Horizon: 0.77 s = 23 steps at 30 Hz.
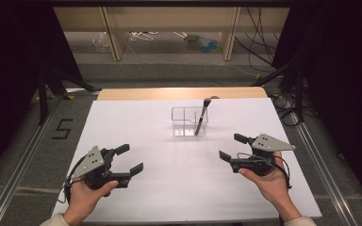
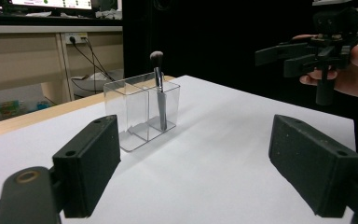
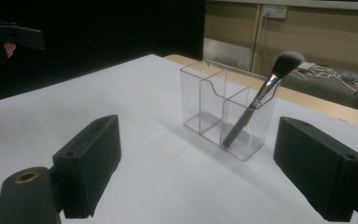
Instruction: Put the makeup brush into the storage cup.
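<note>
The brush [image 1: 201, 117] leans tilted, bristles up, in the right compartment of the clear organizer [image 1: 188, 123] on the white table [image 1: 169, 188], with the left hand-held gripper [image 1: 128, 159] and right hand-held gripper [image 1: 230, 147] both well apart from it, jaws spread and empty.

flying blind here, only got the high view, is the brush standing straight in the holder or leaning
Observer: Leaning. In the right gripper view the brush tilts, its head past the rim of the holder.
Operator: which compartment
Observer: An end one; from the left gripper view its handle tip rests in the right-hand section, and the others hold nothing.
Operator: are my grippers ready
Observer: Both are open with nothing in them: left gripper, right gripper. Each gripper view shows wide-apart jaws, well short of the holder.
</note>
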### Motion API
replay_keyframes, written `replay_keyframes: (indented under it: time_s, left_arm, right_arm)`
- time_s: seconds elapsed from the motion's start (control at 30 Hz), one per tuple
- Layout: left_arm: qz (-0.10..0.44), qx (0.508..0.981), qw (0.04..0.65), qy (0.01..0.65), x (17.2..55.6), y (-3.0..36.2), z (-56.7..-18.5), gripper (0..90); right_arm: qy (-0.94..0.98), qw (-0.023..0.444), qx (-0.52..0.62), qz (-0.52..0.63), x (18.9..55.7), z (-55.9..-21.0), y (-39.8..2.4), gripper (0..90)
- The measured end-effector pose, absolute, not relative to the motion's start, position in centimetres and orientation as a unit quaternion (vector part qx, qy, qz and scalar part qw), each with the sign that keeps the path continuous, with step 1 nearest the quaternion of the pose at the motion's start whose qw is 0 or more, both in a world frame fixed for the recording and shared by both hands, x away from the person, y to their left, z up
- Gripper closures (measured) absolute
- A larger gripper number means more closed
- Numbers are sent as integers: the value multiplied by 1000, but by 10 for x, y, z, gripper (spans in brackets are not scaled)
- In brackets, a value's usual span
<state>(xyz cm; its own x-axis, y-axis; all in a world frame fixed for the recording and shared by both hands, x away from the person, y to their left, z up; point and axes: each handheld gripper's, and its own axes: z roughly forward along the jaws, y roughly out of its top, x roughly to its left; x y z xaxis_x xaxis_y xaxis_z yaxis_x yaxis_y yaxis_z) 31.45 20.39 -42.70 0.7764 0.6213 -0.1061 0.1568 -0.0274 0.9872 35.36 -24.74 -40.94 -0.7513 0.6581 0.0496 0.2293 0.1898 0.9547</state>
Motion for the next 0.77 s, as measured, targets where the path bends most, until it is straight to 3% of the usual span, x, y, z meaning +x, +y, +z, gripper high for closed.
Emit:
replay_keyframes:
  time_s: [0.77]
  left_arm:
    - [189,686,645,280,316,205,-427,153]
  right_arm:
    - [755,196,281,559,336,-415,-251,157]
